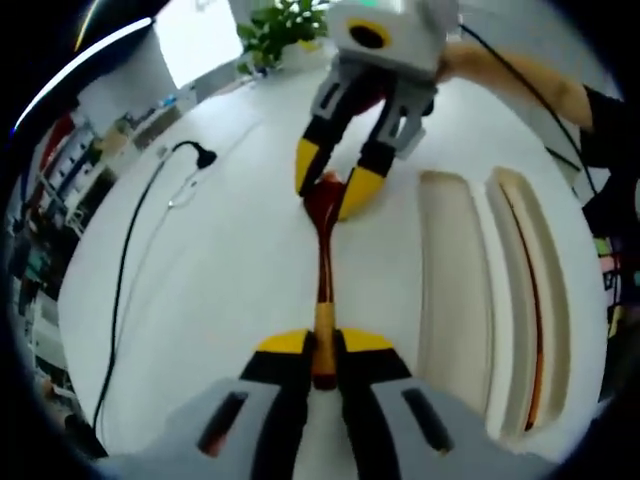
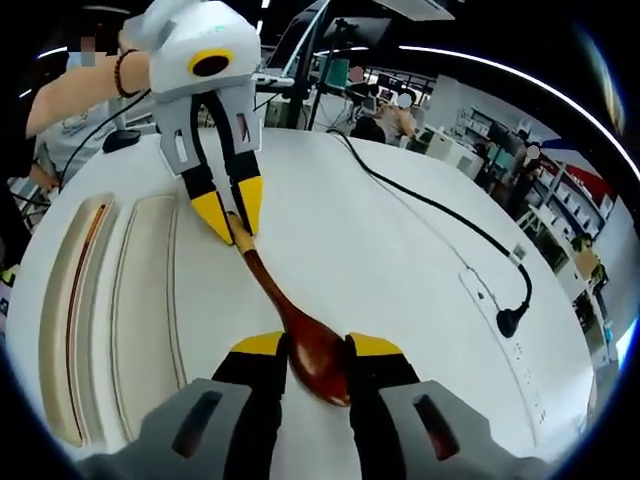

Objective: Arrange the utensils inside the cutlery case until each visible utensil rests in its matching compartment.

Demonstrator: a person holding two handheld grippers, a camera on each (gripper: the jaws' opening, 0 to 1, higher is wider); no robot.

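Case (image 1: 455,300): two slots at 3 o'clock; outer holds chopsticks (image 1: 535,300), inner bare.
Spoon (image 1: 324,262): left gripper (image 1: 322,345) jaws clamp handle; right gripper (image 2: 318,350) jaws straddle bowl.
Tabletop (image 2: 400,260): black cable (image 2: 440,215).

Bright, even overhead light washed out the white table (image 1: 230,260); ceiling strips (image 2: 480,55) glared at upper right. Edges bent strongly, perhaps slightly blurred.

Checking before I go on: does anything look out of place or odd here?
Yes: the spoon is outside the case, on the table beside it, gripped at both ends, left tongs on the handle, right tongs on the bowl. One compartment is bare.
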